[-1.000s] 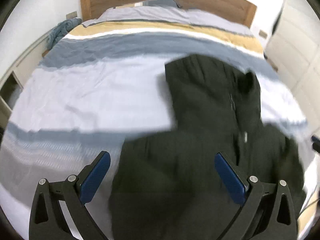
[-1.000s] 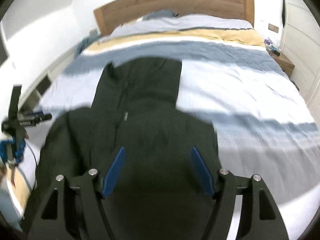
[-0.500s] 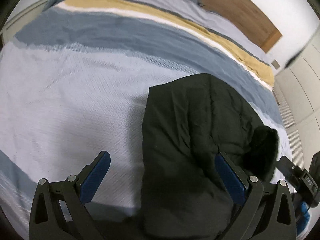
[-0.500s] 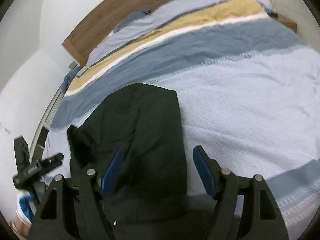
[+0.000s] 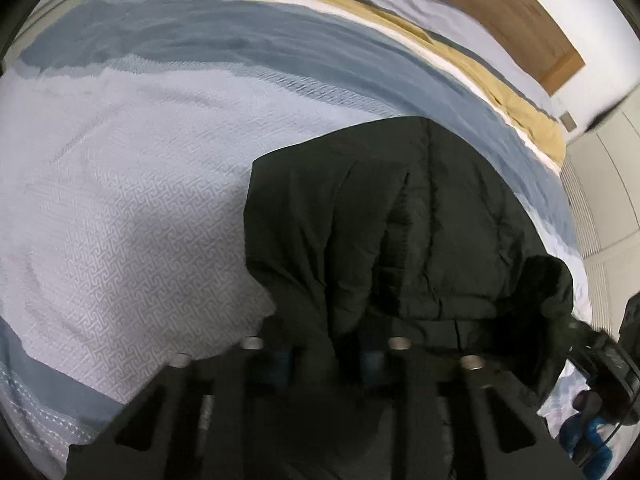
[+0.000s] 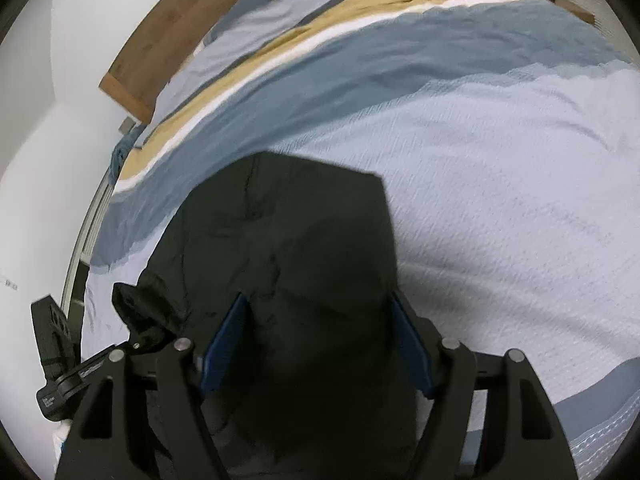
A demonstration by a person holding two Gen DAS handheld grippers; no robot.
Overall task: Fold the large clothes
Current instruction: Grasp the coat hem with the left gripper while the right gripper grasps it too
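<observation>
1. One dark green padded jacket [image 5: 400, 232] lies folded on the bed [image 5: 120, 208], on the pale textured part of the bedspread, its far edge close to the grey-blue stripe
2. The bedspread carries bands of pale blue-white, grey-blue, white and mustard yellow; one wooden headboard [image 6: 168, 36] stands at the far end, with white walls behind
3. A bluish cloth [image 6: 120, 152] is bunched at the bed's edge near the headboard's corner
4. Pale panelled doors [image 5: 600, 184] stand beside the bed in the left wrist view
5. Two grippers are at work. The left gripper [image 5: 328, 356] has just been closing and its jaws pinch a ridge of the jacket's near edge
6. The right gripper [image 6: 316, 344] has just been closing as well; its blue pads [image 6: 224, 340] press on a thick bundle of jacket that bulges up between them and hides the bed beyond
7. Each wrist view catches the other gripper at the jacket's far side
</observation>
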